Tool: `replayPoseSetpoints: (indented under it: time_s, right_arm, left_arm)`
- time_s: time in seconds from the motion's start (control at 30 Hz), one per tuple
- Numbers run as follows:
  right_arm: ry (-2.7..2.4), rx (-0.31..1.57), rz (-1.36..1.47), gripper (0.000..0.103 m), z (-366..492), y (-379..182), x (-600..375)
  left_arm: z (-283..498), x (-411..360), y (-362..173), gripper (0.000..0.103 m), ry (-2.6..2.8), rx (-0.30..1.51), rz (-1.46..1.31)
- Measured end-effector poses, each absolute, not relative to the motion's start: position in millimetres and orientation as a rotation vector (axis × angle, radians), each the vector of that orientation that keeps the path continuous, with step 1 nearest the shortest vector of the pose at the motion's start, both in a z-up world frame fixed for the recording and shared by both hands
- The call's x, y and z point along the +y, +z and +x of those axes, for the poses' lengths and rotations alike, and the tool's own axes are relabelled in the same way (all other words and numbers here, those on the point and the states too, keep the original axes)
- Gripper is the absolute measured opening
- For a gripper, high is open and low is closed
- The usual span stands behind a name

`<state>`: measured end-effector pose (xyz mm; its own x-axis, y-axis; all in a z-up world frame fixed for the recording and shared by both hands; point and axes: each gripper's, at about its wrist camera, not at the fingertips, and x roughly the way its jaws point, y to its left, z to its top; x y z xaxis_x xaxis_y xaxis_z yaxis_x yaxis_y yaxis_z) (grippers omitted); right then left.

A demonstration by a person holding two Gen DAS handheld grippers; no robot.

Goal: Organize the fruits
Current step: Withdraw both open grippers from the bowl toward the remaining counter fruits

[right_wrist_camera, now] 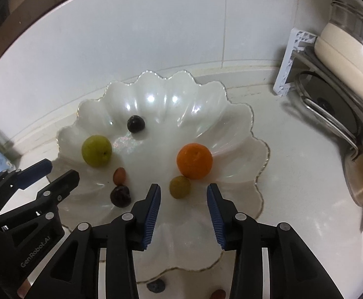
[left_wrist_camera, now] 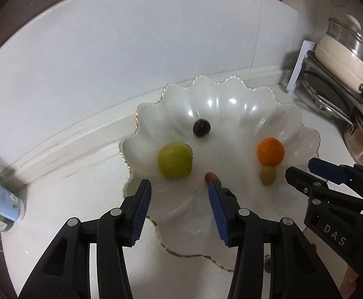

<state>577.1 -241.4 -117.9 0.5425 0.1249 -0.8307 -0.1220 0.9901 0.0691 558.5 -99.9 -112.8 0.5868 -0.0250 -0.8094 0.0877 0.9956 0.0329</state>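
Six small fruits lie in the scalloped dish (right_wrist_camera: pixel 233 124), the orange (right_wrist_camera: pixel 194 160) at four o'clock, light, firm, best pinched across its middle, while both grippers (left_wrist_camera: pixel 179 196) (right_wrist_camera: pixel 184 199) hover, fingers apart and empty.

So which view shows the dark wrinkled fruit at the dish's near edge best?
The right wrist view: the dark wrinkled fruit lies fully visible in the dish, below the small red fruit. In the left wrist view, a finger of the left gripper hides it.
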Motion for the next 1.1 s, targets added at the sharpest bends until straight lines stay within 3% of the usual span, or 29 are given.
replayPoseSetpoints:
  time_s: [1.1]
  right_arm:
    - [0.133,0.740,0.053,0.040,469.8,-45.3,-280.4]
  left_arm:
    - [446.2,-112.7,-24.6,0.047,-0.090,0.727,0.057]
